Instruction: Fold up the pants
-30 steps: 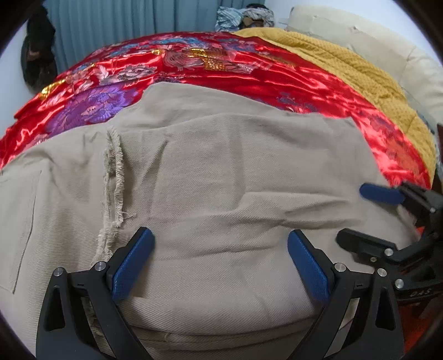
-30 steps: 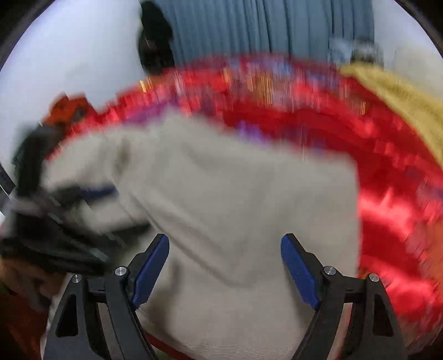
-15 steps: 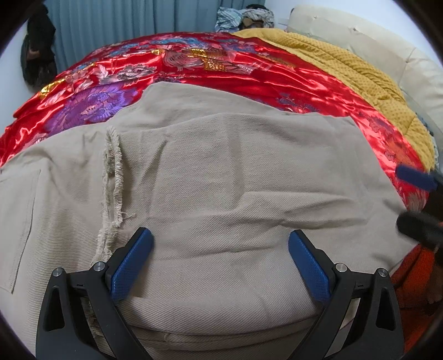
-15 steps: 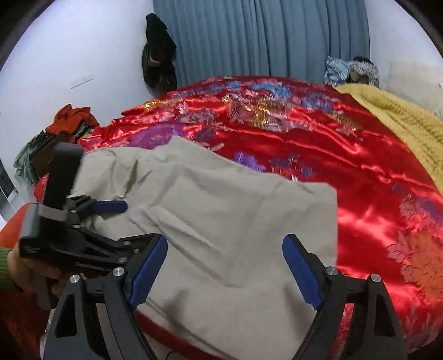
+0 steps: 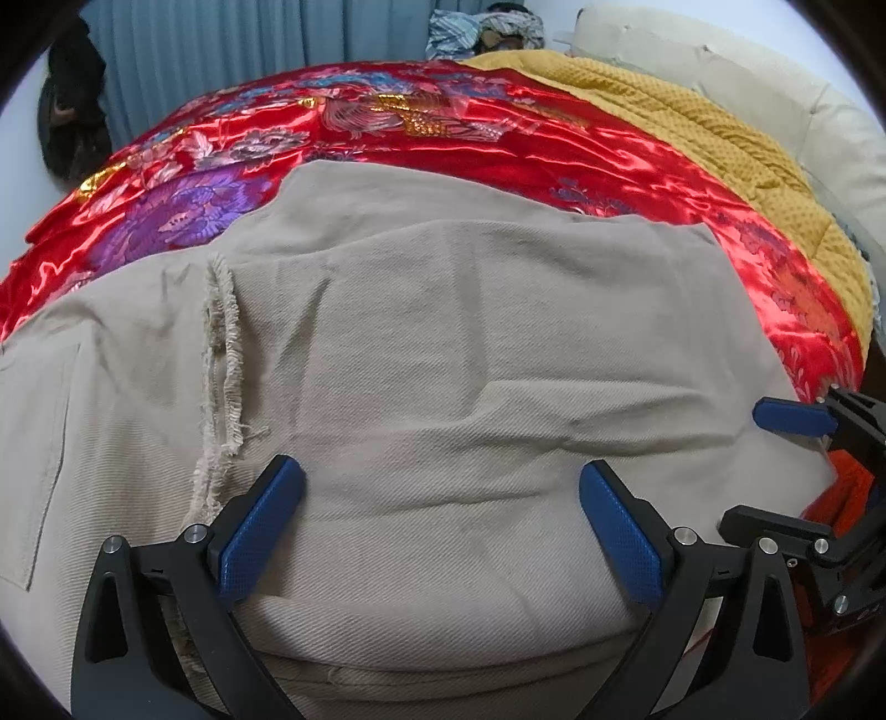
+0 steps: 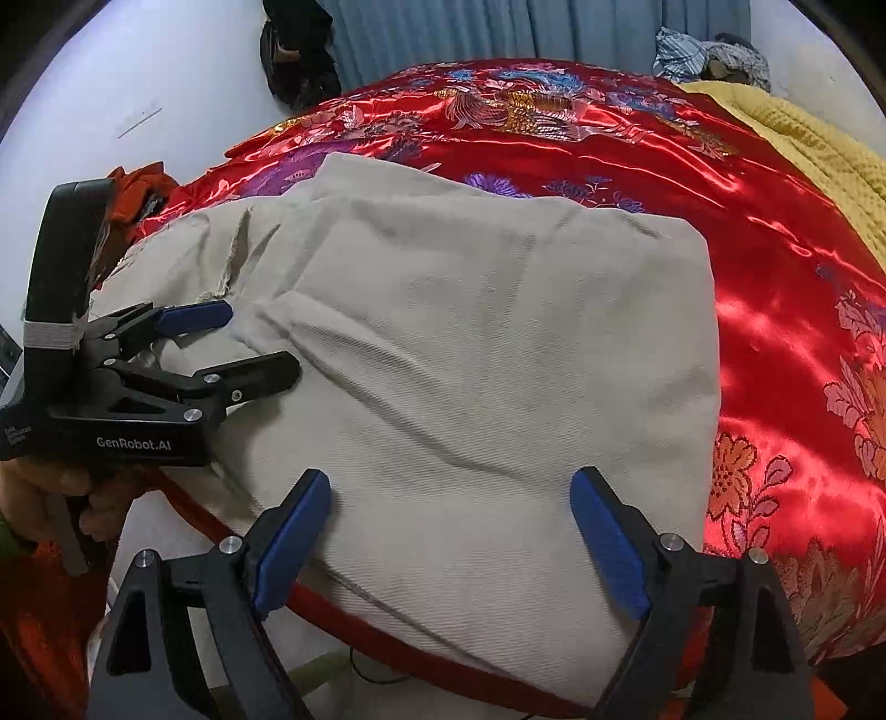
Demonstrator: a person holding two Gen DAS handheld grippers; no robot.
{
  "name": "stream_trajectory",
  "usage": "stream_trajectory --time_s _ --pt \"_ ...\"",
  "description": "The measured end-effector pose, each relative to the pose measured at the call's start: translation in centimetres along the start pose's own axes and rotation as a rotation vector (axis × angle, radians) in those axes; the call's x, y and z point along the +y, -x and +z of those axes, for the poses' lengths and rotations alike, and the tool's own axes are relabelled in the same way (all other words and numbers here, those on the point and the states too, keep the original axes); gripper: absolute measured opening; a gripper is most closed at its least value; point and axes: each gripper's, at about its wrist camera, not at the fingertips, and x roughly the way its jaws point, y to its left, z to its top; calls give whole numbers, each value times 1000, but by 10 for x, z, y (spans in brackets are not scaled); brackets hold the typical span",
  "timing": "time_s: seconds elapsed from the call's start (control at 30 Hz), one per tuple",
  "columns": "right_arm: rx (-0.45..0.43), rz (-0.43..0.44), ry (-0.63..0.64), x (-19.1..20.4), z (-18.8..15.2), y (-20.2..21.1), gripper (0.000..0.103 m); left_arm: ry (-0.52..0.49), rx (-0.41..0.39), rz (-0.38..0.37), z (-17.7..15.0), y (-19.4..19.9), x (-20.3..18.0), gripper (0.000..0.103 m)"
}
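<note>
The beige pants (image 5: 443,354) lie folded over on a red floral satin bedspread (image 5: 387,127), a frayed hem (image 5: 224,354) showing on the left part. My left gripper (image 5: 443,498) is open and empty, just above the near edge of the fold. My right gripper (image 6: 451,509) is open and empty over the right part of the pants (image 6: 487,354). The left gripper also shows in the right wrist view (image 6: 243,343), open, at the left side of the pants. The right gripper shows at the right edge of the left wrist view (image 5: 775,465).
A mustard knitted blanket (image 5: 692,127) covers the bed's right side, with a cream headboard (image 5: 775,99) beyond it. Blue curtains (image 6: 498,27) and dark hanging clothes (image 6: 293,50) are at the back. Orange clothing (image 6: 138,183) lies left of the bed.
The right gripper swung right and away from the left one, then came back in toward the pants' right edge. The left gripper has stayed put. Both remain open.
</note>
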Motion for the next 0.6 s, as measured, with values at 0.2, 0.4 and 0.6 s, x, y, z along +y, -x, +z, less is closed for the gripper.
stream_trajectory --time_s 0.2,0.4,0.6 --pt "-6 -7 14 0 -2 1 89 -7 3 6 -1 1 -1 100" --pt "-4 -9 21 -1 -2 1 89 -14 12 16 -3 3 -2 100" --pt "-1 -10 24 0 -2 1 89 -26 29 23 -6 6 -2 100"
